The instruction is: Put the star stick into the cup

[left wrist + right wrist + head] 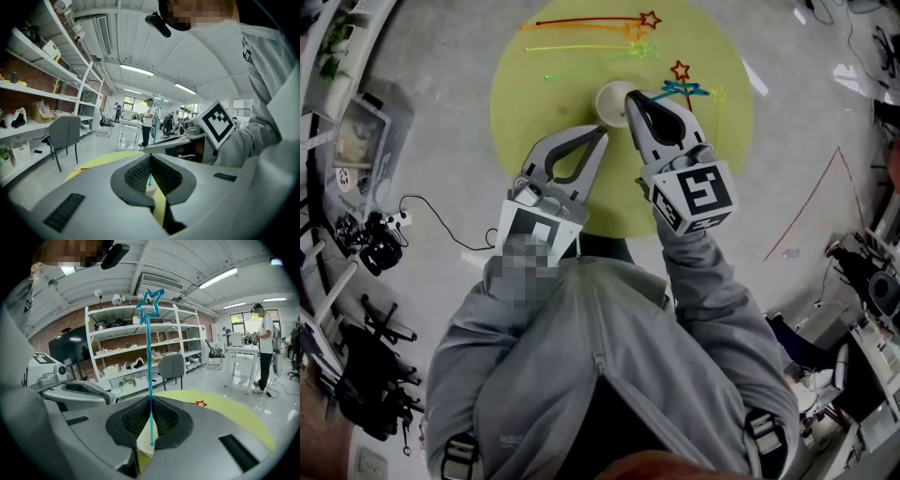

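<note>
Right tongs (151, 401) are clamped on the blue star stick (150, 357), gripping it low on the shaft. The stick's long axis is pretty much upright, star on top, and only a short bit pokes out under the pads. The cup (612, 99) sits directly under that bottom end, near the middle of the yellow tabletop (534, 84). So imo the move is just straight down and let go, no sideways travel needed.

Left tongs (602, 133) are pinched together at the tips, right on the cup's near rim. Looks like they're nipping it to steady it, tho I'm not 100% sure there's rim between the pads.

Views differ a lot btw. Right gripper view gives the stick's full length and how vertical it is. Head view squashes that, but it shows both tongs meeting at the cup, w/ the right tips over its right edge. Left gripper view only catches a sliver of blue shaft thru the gap. Can't tell from any of them if the tip is already inside the mouth.

Spare sticks (591, 21) lie flat at the tabletop's far side, well apart.
</note>
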Demonstrator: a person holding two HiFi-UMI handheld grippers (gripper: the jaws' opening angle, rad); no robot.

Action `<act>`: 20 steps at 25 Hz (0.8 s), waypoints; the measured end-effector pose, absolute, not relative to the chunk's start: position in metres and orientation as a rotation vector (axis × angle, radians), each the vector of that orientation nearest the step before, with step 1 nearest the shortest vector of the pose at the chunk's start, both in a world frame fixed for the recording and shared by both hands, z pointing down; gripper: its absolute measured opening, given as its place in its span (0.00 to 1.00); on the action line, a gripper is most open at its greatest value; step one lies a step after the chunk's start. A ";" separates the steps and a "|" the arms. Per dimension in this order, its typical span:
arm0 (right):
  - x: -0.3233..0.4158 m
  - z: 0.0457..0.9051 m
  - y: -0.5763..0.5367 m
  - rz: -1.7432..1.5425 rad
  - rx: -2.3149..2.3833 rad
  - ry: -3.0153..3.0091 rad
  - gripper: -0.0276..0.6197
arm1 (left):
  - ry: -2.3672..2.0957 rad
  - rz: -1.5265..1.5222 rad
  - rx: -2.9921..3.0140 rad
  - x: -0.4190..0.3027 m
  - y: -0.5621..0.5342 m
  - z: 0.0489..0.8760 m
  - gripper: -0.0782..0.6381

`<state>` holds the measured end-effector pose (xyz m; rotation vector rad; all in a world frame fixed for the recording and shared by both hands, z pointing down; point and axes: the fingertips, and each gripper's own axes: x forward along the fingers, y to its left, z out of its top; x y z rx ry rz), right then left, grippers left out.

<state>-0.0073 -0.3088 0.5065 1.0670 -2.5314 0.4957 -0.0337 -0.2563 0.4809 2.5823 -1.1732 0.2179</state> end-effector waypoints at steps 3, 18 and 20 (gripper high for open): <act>-0.013 0.523 -0.313 0.510 1.060 -2.522 0.10 | -1.169 0.229 2.574 -0.038 -0.258 0.494 0.13; -0.016 0.563 -0.315 0.608 1.010 -2.473 0.10 | -1.139 0.258 2.563 -0.031 -0.266 0.518 0.13; -0.016 0.563 -0.315 0.610 1.008 -2.470 0.10 | -1.138 0.267 2.552 -0.029 -0.268 0.520 0.13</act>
